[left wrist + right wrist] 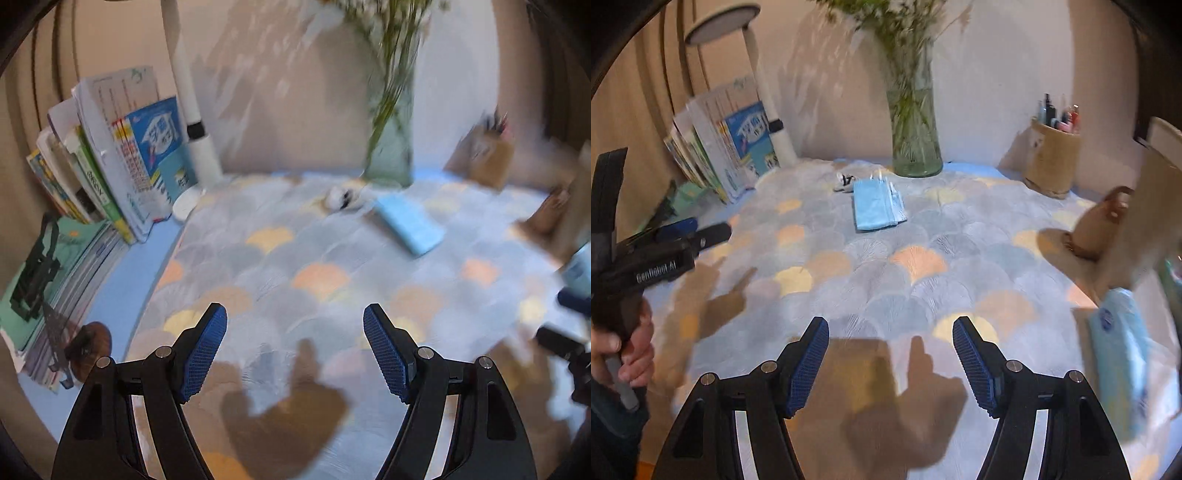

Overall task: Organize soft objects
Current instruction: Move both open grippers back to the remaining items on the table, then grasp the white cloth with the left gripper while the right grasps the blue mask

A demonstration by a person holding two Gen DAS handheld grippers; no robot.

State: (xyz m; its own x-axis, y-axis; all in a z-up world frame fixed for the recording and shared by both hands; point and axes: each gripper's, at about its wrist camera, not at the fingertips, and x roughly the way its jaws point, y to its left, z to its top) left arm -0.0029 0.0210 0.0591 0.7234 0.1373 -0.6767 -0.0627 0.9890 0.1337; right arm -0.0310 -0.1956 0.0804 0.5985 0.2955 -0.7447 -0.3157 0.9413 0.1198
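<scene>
Left gripper (295, 325): we see its blue pads spread wide with nothing between them, hovering over bare patterned tablecloth (280, 266)
Right gripper (890, 338): likewise spread and empty, pointing down and forward over the same cloth; we also catch the left tool at this view's left edge, held in a person's hand (626, 354)
Task's thing: we take the stack of blue face masks (877, 205) as the soft item to sort; it lies flat on the cloth, far side of the table, just in front of the glass vase (916, 147)
Direction from the right gripper: nearly straight ahead, a touch toward the left, well apart from the tips
Direction from the left gripper: ahead and off to the right, where the stack (408, 227) shows blurred
Long axis: in the right wrist view it runs roughly away from us, ear loops toward the vase; in the left wrist view it lies on a slant
Nearer hand: we judge the right one better lined up, though neither is close
Also soft: a blue tissue pack (1119, 365) beside the right gripper, at its right, blurred
Small white and black object (846, 181): just beside the masks; we cannot tell what it is
</scene>
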